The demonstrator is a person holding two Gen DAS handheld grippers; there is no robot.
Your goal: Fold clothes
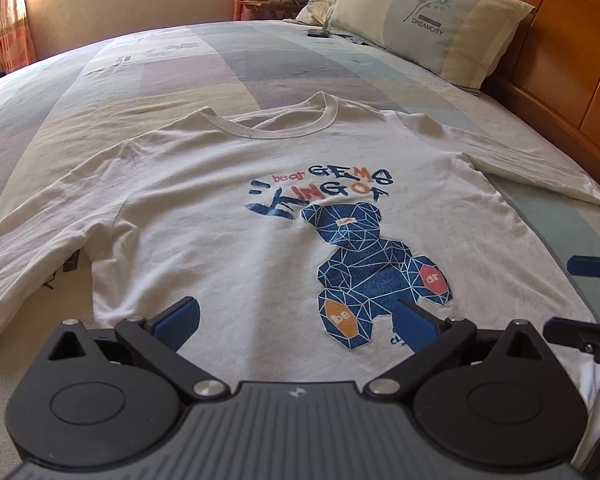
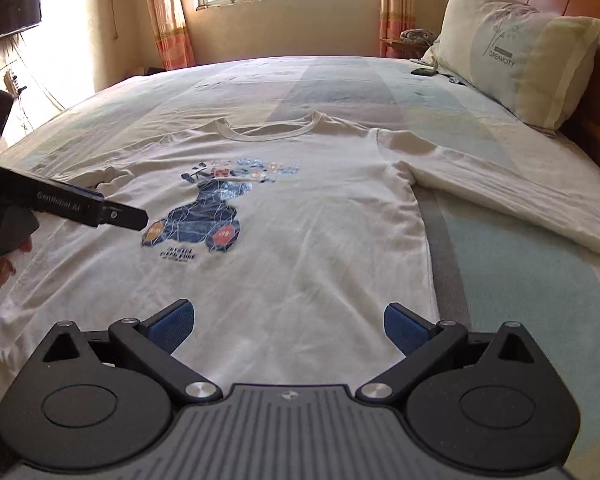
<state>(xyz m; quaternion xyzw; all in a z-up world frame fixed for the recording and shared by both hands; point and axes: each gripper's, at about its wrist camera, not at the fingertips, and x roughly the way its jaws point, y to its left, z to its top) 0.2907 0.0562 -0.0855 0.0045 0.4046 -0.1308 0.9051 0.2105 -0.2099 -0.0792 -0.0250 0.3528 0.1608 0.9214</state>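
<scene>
White long-sleeve shirt [image 1: 228, 216] lies flat, print up, sleeves out, on the bed [image 1: 180, 64]; no fold made yet. Left tool [image 1: 296, 320] and right tool [image 2: 288, 322] both spread, empty, near the hem. Next, probably: pinch a sleeve or side edge and fold inward.

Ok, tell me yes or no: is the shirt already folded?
No, the white shirt lies flat, print up, with both sleeves spread out on the bed.

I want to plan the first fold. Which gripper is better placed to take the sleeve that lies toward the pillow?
The right gripper, probably. It hovers open near the shirt edge on the side of that sleeve; the left gripper hangs open over the bear print.
</scene>
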